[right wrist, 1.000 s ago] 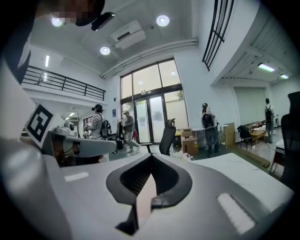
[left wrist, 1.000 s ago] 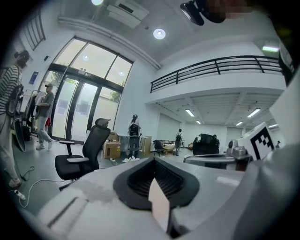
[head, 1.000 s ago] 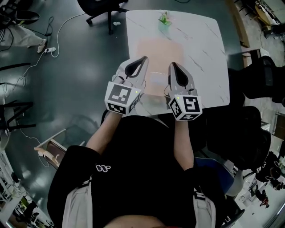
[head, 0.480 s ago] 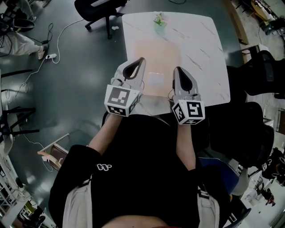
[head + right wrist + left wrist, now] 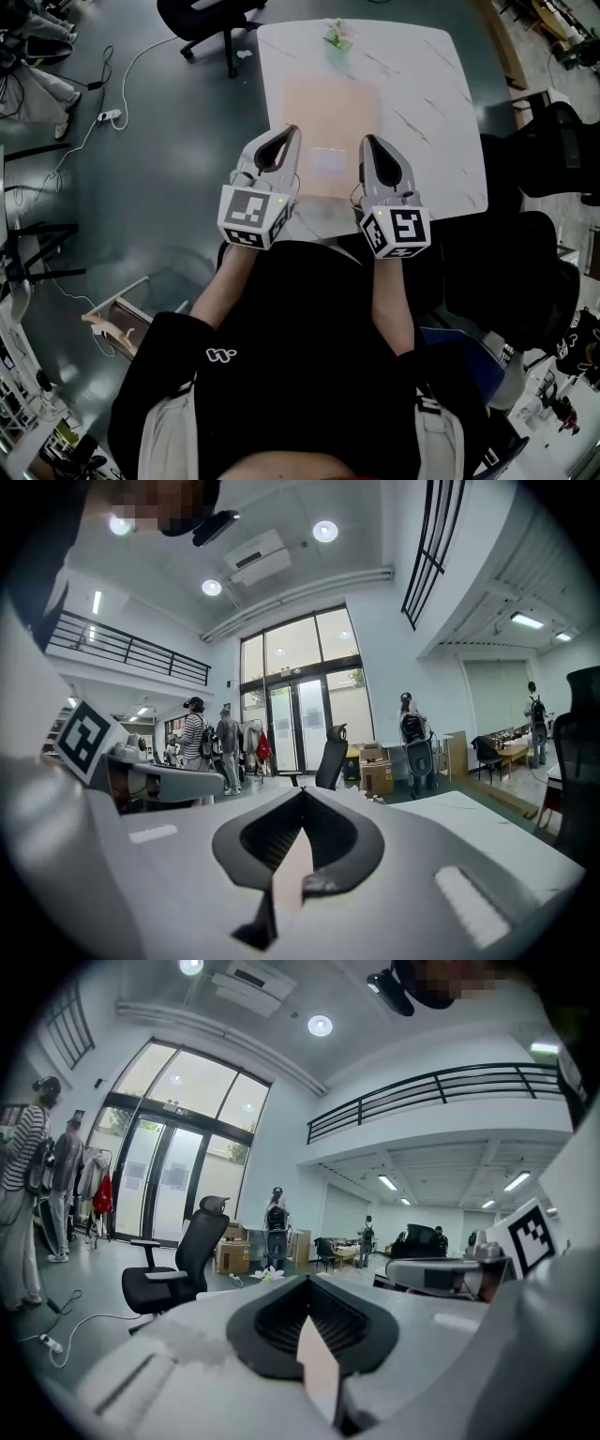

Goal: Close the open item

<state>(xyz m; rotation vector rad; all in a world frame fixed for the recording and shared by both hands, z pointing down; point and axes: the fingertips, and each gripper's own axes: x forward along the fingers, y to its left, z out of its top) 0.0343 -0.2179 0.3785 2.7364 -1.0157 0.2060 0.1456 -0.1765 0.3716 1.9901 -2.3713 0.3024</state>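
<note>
Left gripper [image 5: 289, 134] and right gripper [image 5: 368, 142] unmoved; pale item [image 5: 328, 163] indistinct.

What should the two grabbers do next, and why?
Probably reach both forward and down toward the small pale item on the pink mat. The left gripper and right gripper hover at the near side of the white table, jaws together and empty, and the item shows between them, untouched. Whether it is open is too small to tell.
</note>
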